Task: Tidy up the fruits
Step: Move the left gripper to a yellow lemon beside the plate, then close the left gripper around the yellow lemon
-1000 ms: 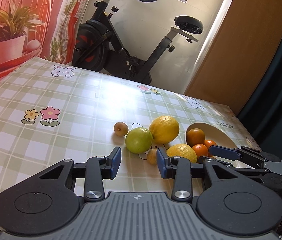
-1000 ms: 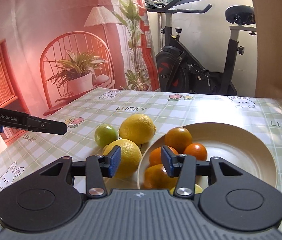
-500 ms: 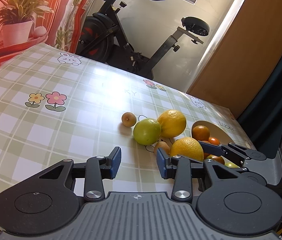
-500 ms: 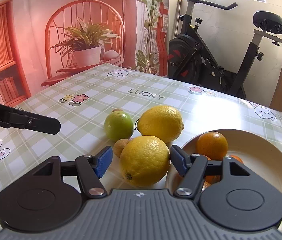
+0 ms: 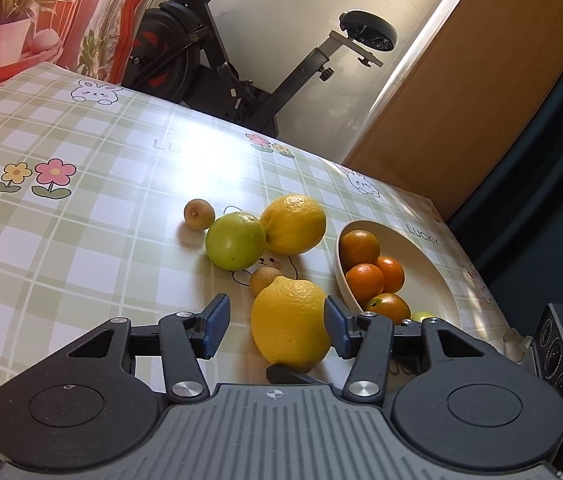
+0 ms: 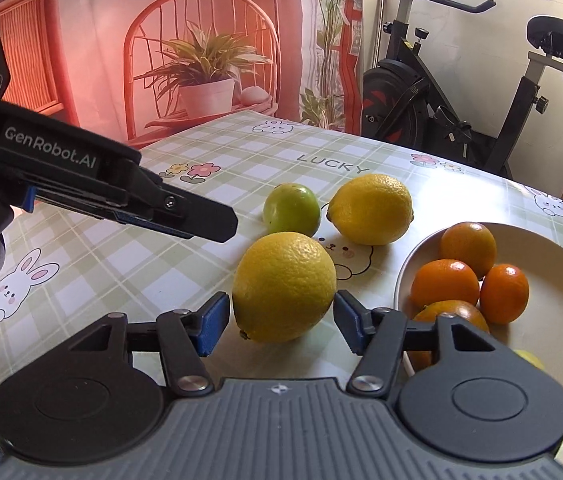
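Closing on the near lemon (image 6: 284,286) with the right gripper (image 6: 279,322), while the left gripper (image 5: 272,326) opens beside it.

In the right wrist view, the near lemon lies at the lower centre of the frame between the blue pads (image 6: 212,322); the jaws are closing, and a narrow gap shows on each side, so they do not press it. In the left wrist view, the same lemon sits in the lower centre between the spread, opening jaws; the right-hand pad seems close to its skin, but I cannot tell if it touches. Behind it on the checked tablecloth (image 5: 81,240) lie a green fruit (image 5: 235,240), a second lemon (image 5: 293,224) and two small brown fruits (image 5: 199,214). At the right of the frame, the cream plate (image 6: 553,280) holds four oranges (image 6: 443,284).
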Demonstrator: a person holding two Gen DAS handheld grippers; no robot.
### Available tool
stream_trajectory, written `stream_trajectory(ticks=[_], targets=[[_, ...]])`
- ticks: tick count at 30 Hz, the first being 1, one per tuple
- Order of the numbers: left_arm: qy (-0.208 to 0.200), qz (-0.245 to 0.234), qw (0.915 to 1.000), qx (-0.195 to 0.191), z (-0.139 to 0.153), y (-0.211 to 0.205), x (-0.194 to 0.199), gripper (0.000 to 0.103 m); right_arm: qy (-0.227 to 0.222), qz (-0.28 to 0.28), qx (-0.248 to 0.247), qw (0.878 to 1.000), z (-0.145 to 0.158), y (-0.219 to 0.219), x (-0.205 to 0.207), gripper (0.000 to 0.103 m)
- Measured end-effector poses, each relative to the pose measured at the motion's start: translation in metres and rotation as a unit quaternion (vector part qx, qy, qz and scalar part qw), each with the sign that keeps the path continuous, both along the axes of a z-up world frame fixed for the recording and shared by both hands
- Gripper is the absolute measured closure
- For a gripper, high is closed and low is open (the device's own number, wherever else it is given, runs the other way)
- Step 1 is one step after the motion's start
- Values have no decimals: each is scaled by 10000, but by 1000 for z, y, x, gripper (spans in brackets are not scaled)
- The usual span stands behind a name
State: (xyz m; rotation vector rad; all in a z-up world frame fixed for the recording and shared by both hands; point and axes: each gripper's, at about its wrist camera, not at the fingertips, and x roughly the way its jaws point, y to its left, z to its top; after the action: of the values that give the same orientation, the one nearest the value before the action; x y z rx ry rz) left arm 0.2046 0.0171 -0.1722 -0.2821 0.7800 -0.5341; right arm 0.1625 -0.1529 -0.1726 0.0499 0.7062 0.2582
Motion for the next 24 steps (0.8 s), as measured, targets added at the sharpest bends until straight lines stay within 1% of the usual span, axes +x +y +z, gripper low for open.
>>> stream_trajectory(ticks=[2,7,10,11,14,17,19,24], targets=[[30,-15,10000,4,-3,-4,2,47,20,65,39,10000,-2,2,-2,48],[195,21,9998,3,-12,-10,12,47,-23,149,52,9999,-4,8,-1,48],[278,-49,9996,-30,-15,-12,17,47,-104,135,17,9999,-4,8,3,48],[260,-41,9997,-3,-15,-13,17,46,-141,114,1,9998,-4,9,5,45],[220,-50,9997,49,-15,-14,14,46,-188,40,48,9998,-6,11,14,41],[161,-114,9997,131,-14,-16,11,46,-176,6,63,9998,-8,12,19,43],[111,-146,9996,205,-14,-19,9,46,-156,-8,189,9997,-8,7,18,44],[25,-90,9995,285,-15,-22,4,46,-105,-35,351,9993,-8,3,16,44]])
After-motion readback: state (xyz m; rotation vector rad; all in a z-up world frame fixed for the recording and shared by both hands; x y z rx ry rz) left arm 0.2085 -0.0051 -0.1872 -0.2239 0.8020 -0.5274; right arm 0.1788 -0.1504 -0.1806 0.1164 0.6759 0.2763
